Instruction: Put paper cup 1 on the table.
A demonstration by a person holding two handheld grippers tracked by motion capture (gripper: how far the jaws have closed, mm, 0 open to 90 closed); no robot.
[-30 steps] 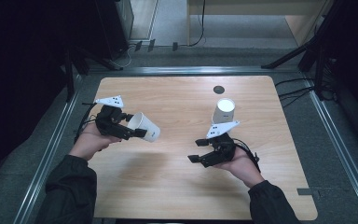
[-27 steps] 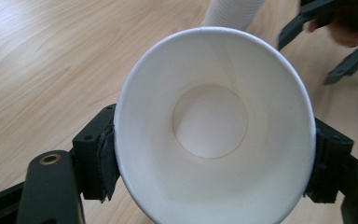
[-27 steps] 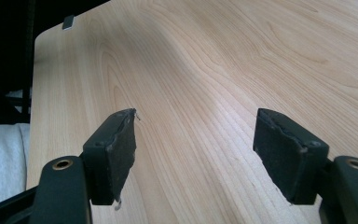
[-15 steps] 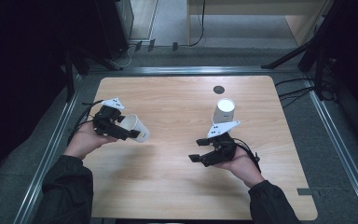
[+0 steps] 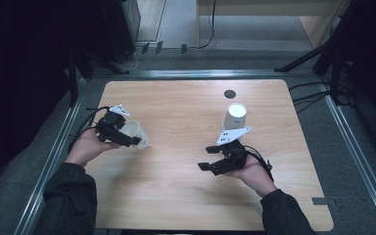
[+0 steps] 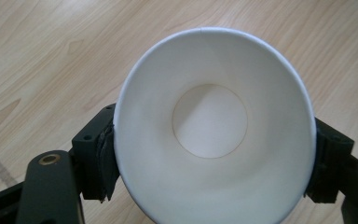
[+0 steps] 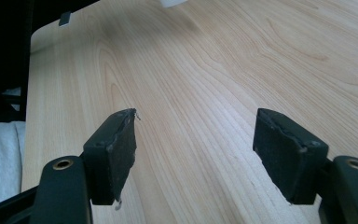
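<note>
Near the tabletop's left edge the left tongs clamp a cup lying sideways, base pointing at the second cup upside down near the far right corner, just beyond the released right tongs.

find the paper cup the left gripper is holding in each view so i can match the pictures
High view: the held paper cup lies tilted at left-centre, clamped in the left gripper, its mouth towards the hand.
Left gripper view: the same cup sits in the middle, mouth to the camera, a black pad pressing each side.
Right gripper view: not in this picture.
Shared landmark: the light wooden tabletop, its grain also behind the cup and under the right gripper.
</note>
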